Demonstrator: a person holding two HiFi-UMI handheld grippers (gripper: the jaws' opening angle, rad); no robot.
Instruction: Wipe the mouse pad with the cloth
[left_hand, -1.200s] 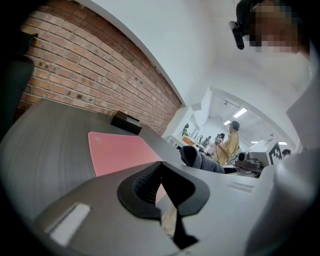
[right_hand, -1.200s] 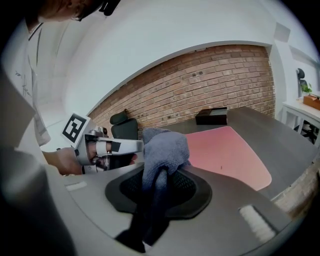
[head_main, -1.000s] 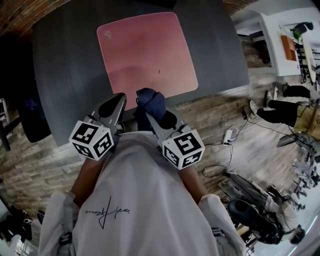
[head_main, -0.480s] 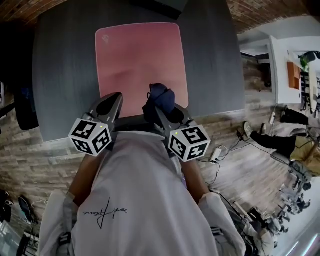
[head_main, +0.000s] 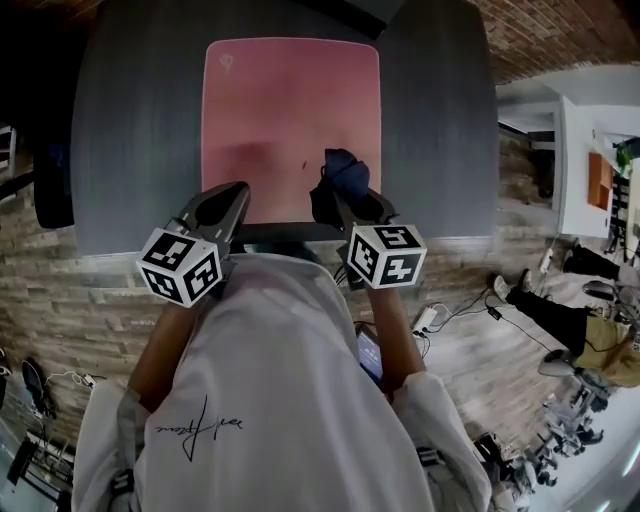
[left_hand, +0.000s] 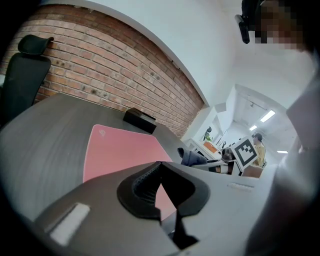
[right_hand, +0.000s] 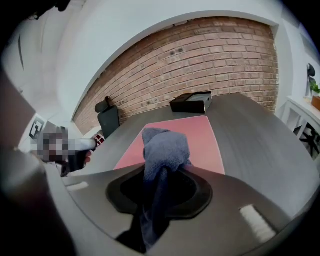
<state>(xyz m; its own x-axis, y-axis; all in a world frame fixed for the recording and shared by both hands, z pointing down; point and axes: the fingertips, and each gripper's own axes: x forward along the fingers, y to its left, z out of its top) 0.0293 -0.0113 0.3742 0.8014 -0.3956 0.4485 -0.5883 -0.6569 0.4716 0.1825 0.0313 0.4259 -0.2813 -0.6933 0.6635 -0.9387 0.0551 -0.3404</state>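
**Cloth carried out over the pad's near right corner**

Since the earlier frames, the right gripper (head_main: 347, 197) has moved forward in the head view. Its bundle now sits over the lower right part of the pink mouse pad (head_main: 285, 100) instead of at the pad's near edge. The left gripper (head_main: 230, 197) has barely shifted and stays at the lower left, by the near edge of the grey table (head_main: 135, 120).

The right gripper view shows its jaws closed on the blue cloth (right_hand: 163, 145). A bunched wad sticks out ahead of the tips, and a tail hangs back between the jaws. Whether the wad already touches the pad cannot be told. The left gripper view shows that gripper's jaws brought together with nothing between them.

The cloth looks soft, light and limp, so it will probably fold under pressure rather than push flat. Holding it near the middle, as now, leaves a padded lump to press down and drag. The pad is thin and flexible and may creep across the smooth table during strokes. The idle left gripper could pin its near left corner. A small dark speck (head_main: 304, 165) lies on the pad just left of the cloth.
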